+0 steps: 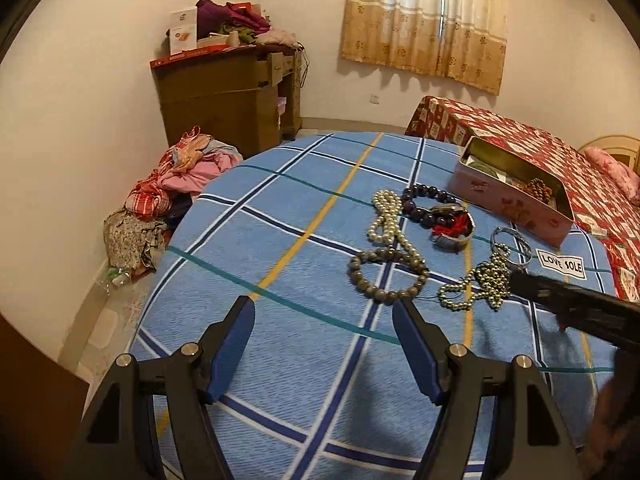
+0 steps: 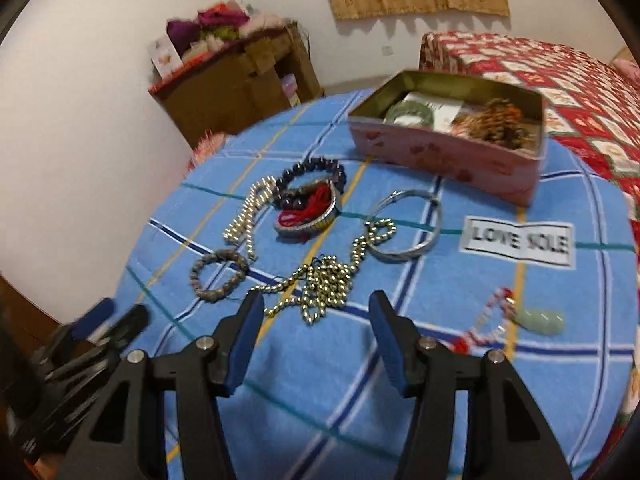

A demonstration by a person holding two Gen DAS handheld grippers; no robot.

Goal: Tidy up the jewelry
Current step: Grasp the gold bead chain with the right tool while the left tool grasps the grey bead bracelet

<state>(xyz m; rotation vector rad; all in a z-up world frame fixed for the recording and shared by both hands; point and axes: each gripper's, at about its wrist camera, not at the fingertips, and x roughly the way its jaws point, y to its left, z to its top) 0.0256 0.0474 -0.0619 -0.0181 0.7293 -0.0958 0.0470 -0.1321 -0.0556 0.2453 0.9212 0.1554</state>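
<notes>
- While hovering over the blue checked blanket [image 2: 320,420], right gripper [image 2: 316,304] with jaws apart, empty, just short of the gold bead chain [image 2: 320,280].
- Left gripper [image 1: 323,306] spread wide, empty, near the grey bead bracelet [image 1: 386,276].
- Beyond the chain: silver bangle [image 2: 412,224], pearl strand [image 2: 248,216], dark bead bracelet [image 2: 312,176], pink tin [image 2: 444,156].
- Right of the chain: jade pendant [image 2: 540,320].

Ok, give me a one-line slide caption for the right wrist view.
Right gripper open over a gold bead chain on the blue plaid cloth, pink tin beyond.
</notes>
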